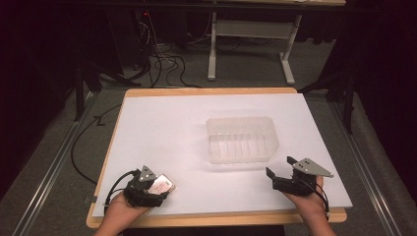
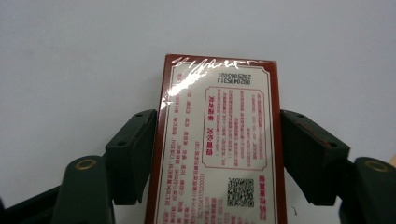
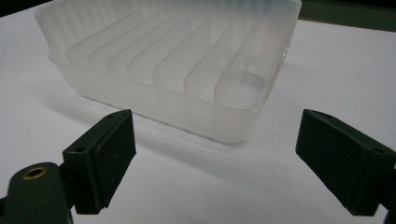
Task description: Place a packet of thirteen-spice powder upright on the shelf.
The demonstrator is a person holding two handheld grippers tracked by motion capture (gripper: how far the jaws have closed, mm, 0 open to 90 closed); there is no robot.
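We note the left tool [image 1: 160, 189] clenched across the long sides of a film-wrapped red carton [image 2: 217, 149] at 7 o'clock on the surface [image 1: 162, 128]. Light, stiff, slippery wrap; mid-length grip suits. Right tool [image 1: 280, 169] released, facing the clear ribbed tray [image 1: 242, 140].

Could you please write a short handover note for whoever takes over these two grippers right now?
Left gripper: jaws shut on the red-edged printed box, which lies at the near left of the white table sheet.
Right gripper: jaws open and empty, at the near right, facing the clear ribbed plastic tray.
Tray: mid-table, nothing seen in it.
Done: box gripped.
Left, probably: lift the box and set it in the tray; the right gripper could steady the tray.
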